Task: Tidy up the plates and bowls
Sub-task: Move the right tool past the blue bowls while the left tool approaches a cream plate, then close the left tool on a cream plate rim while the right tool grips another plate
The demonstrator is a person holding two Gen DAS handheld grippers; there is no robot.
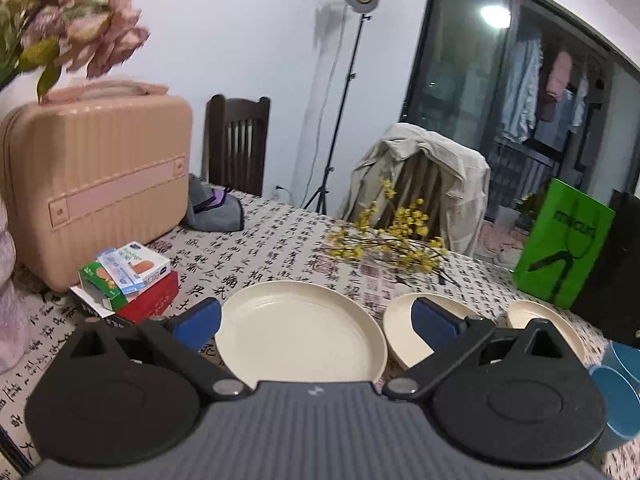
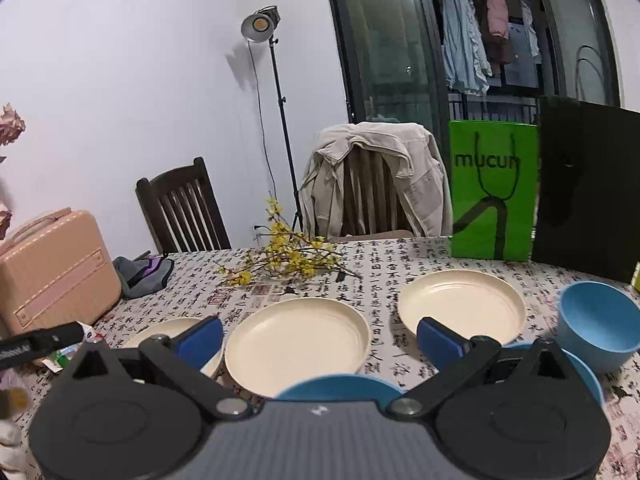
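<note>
Table (image 2: 400, 256) under a calligraphy-print cloth fills the lower half of both views. Pink case (image 1: 96, 184) stands at 9 o'clock in the left view, stacked small boxes (image 1: 128, 280) against its base. Green bag (image 2: 494, 192) stands upright at the far edge, 1 o'clock in the right view, a black box (image 2: 588, 188) just beside it at 2 o'clock. A jacket (image 2: 376, 176) hangs over a chair back behind the table at 12 o'clock. Yellow flower sprigs (image 2: 288, 256) lie flat on the cloth, just beyond the plates. Three cream plates sit in a row, apart from one another: left plate (image 1: 298, 336), middle plate (image 2: 296, 344), right plate (image 2: 462, 304). All three lie flat and bare. Blue bowls: one upright bowl (image 2: 598, 324) at 3 o'clock in the right view; a second bowl (image 2: 338, 386) close under the right gripper at 6 o'clock, a third bowl (image 2: 582, 372) partly hidden behind its right finger. Left gripper (image 1: 316, 320): jaws spread wide, nothing between them, hovering over the left plate. Right gripper (image 2: 320, 338): jaws spread wide, holding nothing, framing the middle plate.
</note>
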